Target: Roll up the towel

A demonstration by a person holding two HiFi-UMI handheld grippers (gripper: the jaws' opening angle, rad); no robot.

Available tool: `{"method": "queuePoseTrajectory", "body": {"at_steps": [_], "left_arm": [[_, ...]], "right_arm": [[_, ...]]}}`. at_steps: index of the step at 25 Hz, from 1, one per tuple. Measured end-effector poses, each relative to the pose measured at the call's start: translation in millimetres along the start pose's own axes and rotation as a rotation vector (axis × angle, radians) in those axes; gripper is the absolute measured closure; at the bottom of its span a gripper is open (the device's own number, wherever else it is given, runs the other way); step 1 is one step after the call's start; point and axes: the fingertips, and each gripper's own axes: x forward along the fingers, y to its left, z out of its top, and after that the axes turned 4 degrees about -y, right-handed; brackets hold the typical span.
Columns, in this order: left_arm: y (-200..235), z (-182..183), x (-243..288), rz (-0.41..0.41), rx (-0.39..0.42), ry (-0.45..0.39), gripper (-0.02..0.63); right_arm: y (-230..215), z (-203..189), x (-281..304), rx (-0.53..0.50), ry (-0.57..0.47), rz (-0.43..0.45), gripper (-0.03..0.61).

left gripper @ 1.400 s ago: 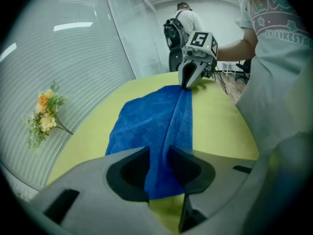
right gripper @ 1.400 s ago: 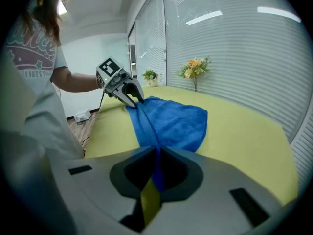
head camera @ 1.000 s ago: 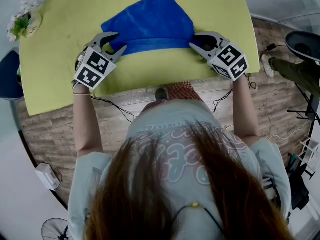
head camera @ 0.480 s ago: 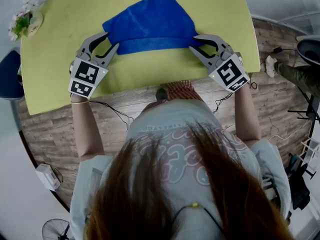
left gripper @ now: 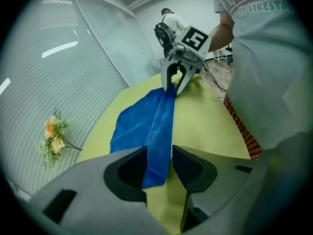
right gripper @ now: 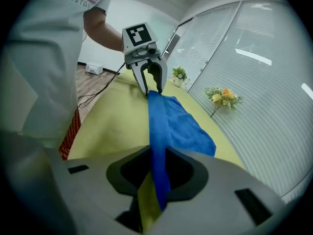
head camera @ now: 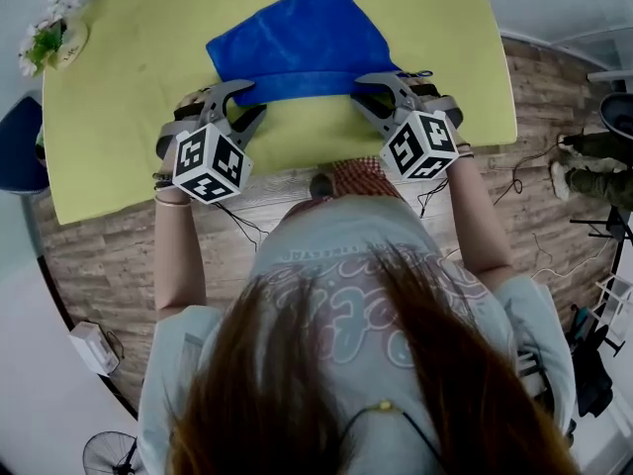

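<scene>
Towel [head camera: 297, 43] edge clamped; left gripper [head camera: 252, 99], right gripper [head camera: 358, 89]

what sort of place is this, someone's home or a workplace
Most likely an office or lab room set up for recording: slatted white window blinds along the wall, loose black cables on the wood-look floor, and a yellow-green covered table.

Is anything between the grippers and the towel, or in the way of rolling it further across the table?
Nothing visible. The left gripper and the right gripper each clamp the rolled near edge of the towel in their jaws. The flat part ahead lies bare on the yellow table. The flowers stand off at its corner.
</scene>
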Motion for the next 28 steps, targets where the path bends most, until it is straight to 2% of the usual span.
{"method": "queuePoseTrajectory", "body": {"at_steps": [3,9,14,17,20,23,28], "left_arm": [[-6,-8,6,-0.018,0.065,0.049,0.479],[5,-14,12,0.014,0.108,0.08,0.479],[12,-16,16,0.021,0.087,0.074,0.48],[11,-15,16,0.015,0.085,0.074,0.503],[9,-15,17,0.019,0.085,0.069,0.528],[8,-15,18,0.017,0.08,0.064,0.552],[10,-11,19,0.045,0.075,0.057,0.572]], "right_arm": [[2,-2,0,-0.025,0.01,-0.018,0.486],[-4,-7,-1,0.001,-0.006,-0.033,0.486],[-4,-7,2,0.02,-0.011,0.001,0.489],[2,-8,-2,0.101,-0.029,0.069,0.495],[1,-8,-2,0.154,-0.063,0.088,0.495],[2,-7,-2,0.168,-0.084,0.114,0.497],[3,-9,-5,0.162,-0.084,0.137,0.543]]}}
